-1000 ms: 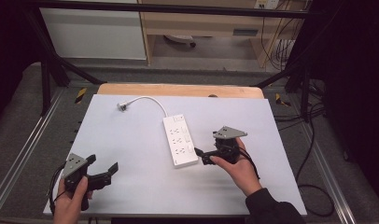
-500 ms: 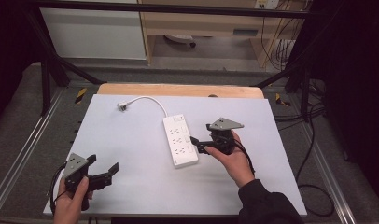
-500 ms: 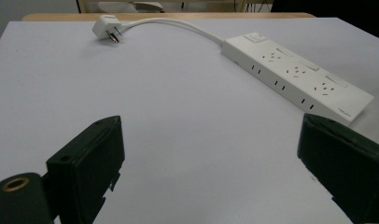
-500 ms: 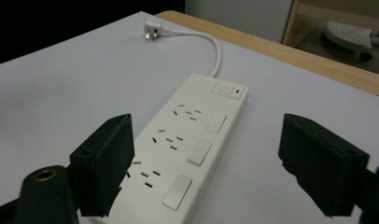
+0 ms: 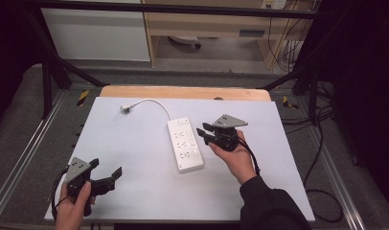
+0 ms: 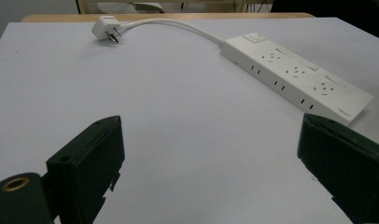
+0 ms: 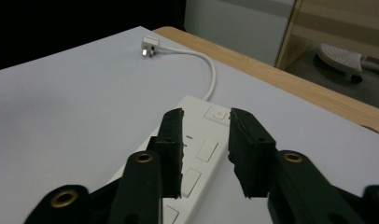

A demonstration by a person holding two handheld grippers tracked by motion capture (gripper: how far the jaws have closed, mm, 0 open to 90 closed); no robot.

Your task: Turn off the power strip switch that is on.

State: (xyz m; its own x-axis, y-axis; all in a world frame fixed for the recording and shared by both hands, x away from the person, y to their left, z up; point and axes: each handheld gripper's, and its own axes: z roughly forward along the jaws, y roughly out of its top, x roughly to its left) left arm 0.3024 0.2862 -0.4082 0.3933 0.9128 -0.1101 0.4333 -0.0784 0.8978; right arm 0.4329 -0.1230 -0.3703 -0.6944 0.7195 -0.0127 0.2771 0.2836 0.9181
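A white power strip [image 5: 185, 146] lies mid-table on the white board, its cable curving to a white plug [image 5: 127, 109] at the far left. My right gripper [image 5: 205, 132] hovers just right of the strip's far end, pointing at it. In the right gripper view the right gripper [image 7: 207, 115] has a narrow gap with nothing in it, above the power strip [image 7: 204, 140] near its switch; the jaws have just been closing. My left gripper [image 5: 106, 167] rests at the near left, open wide. The left gripper view shows the left gripper [image 6: 211, 154], the power strip [image 6: 295, 74] and the plug [image 6: 106, 28] beyond it.
The white board [image 5: 135, 191] sits on a wooden table whose edge [image 5: 183, 92] shows at the back. Metal frame rails [image 5: 20, 158] run along both sides. Cables [image 5: 322, 143] trail over the floor at the right.
My right gripper has shifted a little towards the far end of the power strip, and its jaws have narrowed from wide to a small gap. The left gripper has stayed put.
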